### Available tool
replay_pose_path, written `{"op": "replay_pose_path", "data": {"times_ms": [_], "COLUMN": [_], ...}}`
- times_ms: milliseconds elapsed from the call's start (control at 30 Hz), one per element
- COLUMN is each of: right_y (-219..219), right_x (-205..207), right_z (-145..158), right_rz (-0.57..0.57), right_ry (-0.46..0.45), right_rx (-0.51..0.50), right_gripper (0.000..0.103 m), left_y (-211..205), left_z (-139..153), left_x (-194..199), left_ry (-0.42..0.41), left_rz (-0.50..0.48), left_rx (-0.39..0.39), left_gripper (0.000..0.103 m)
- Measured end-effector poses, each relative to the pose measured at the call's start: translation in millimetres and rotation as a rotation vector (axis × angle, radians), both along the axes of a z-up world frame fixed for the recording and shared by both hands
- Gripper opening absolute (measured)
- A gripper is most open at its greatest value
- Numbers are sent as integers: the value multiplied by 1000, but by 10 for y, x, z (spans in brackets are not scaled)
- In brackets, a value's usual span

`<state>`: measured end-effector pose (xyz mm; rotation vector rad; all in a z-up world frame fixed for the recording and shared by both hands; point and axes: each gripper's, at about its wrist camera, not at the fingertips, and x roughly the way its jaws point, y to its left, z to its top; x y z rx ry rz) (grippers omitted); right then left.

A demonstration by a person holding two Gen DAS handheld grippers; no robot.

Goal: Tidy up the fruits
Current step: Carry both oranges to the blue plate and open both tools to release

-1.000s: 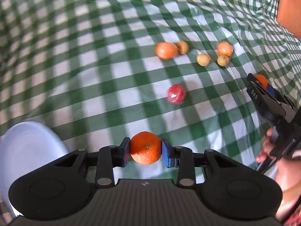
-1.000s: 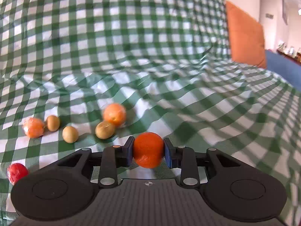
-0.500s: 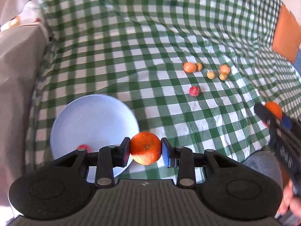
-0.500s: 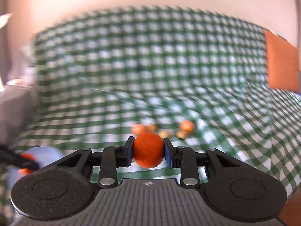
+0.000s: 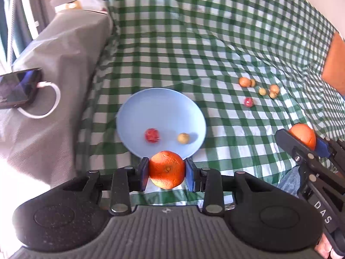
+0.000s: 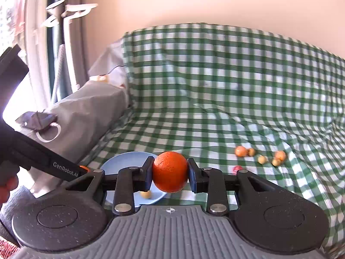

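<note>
A: What is already gathered on the blue plate (image 5: 129,116)?

B: A red fruit (image 5: 152,135) and a small yellow one (image 5: 183,138).

A: And the oranges?

B: One orange (image 5: 167,169) is clamped by the left gripper (image 5: 167,170) near the plate's rim, another orange (image 6: 170,171) by the right gripper (image 6: 170,172); loose fruits (image 5: 262,89) are left on the checked cloth (image 5: 194,43).

left tongs (image 5: 167,170) and right tongs (image 6: 170,172) — each clamped on an orange, pointing downward

In the right wrist view, the blue plate (image 6: 120,161) is mostly hidden behind the right gripper (image 6: 170,173) and its orange (image 6: 170,171); the left gripper (image 6: 85,169) is cut off by the left edge. The small fruits (image 6: 262,159) far right are too small to identify, perhaps longans. The orange cushion (image 5: 335,64) is cropped at the right edge.
</note>
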<state>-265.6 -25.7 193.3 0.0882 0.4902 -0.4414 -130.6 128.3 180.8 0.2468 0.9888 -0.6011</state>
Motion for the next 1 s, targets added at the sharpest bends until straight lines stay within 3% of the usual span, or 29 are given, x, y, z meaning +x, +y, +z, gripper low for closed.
{"op": "replay_pose_path", "data": {"times_ms": [300, 1000], "right_y": [223, 125], "right_x": [117, 253], "right_z": [-6, -160], "right_rz": [65, 86], "right_ry": [37, 81], "right_rx": [-36, -8], "right_gripper": [34, 34], "left_y": [249, 229], "left_z": [85, 50], "left_x": [42, 201], "left_ry": [-13, -6], "left_rz": [47, 98], "left_rx": [-34, -42], "left_gripper": [38, 38]}}
